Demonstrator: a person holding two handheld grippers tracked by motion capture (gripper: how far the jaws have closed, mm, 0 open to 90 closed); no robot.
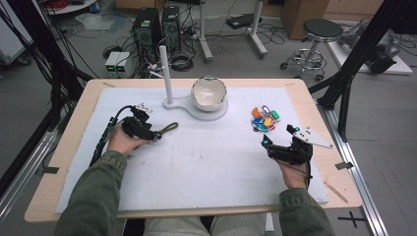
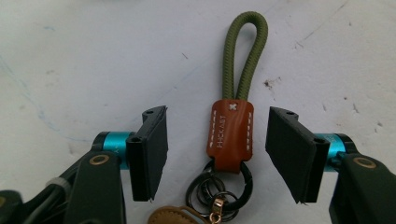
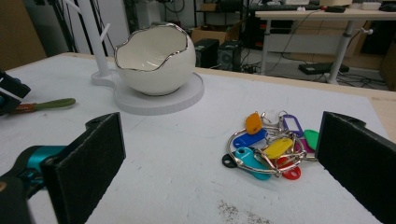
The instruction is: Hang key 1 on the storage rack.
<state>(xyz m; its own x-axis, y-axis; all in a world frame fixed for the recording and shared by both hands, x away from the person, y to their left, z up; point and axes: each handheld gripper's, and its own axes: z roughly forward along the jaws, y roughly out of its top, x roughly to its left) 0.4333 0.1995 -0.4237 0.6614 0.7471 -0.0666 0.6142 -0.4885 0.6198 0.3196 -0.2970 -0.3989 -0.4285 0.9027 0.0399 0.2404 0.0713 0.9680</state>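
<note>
Left gripper (image 2: 215, 154) rests low on the white mat (image 1: 206, 162) at the left, jaws apart. A keychain (image 2: 231, 130) with an olive cord loop and brown leather tab lies flat between the jaws, touching neither; dark rings sit at its near end.

Right gripper (image 3: 219, 172) sits at the right of the mat, jaws wide apart and empty. A bunch of coloured key tags (image 3: 268, 147) on metal rings lies just beyond it, unobstructed.

At the far centre an egg-shaped white bowl (image 1: 209, 93) stands on a round white base (image 1: 216, 112), with a white post (image 1: 166, 73) to its left. Both stand well apart from either gripper.
</note>
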